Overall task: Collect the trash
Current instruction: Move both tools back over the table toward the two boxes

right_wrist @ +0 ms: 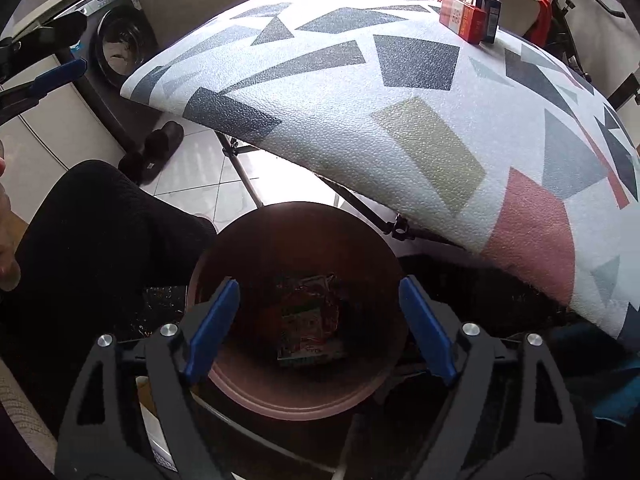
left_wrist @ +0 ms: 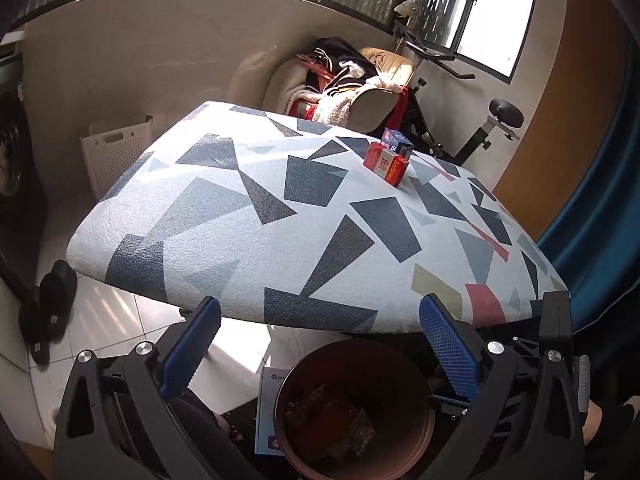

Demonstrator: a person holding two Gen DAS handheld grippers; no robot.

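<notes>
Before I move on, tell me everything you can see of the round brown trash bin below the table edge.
The round brown trash bin stands upright on the floor, partly under the near edge of the patterned table. It looks like smooth plastic with a paler rolled rim, lidless. Crumpled wrappers lie at its bottom. The right gripper hangs over its mouth, open and empty, touching nothing visible.

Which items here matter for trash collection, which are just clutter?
Job:
- bin, brown, below the table edge
- wrappers already in it
- boxes on the table, maybe next
- right tool, open over the bin
- left tool, open, empty

Clutter:
- washer
- basket
- slippers
- exercise bike
</notes>
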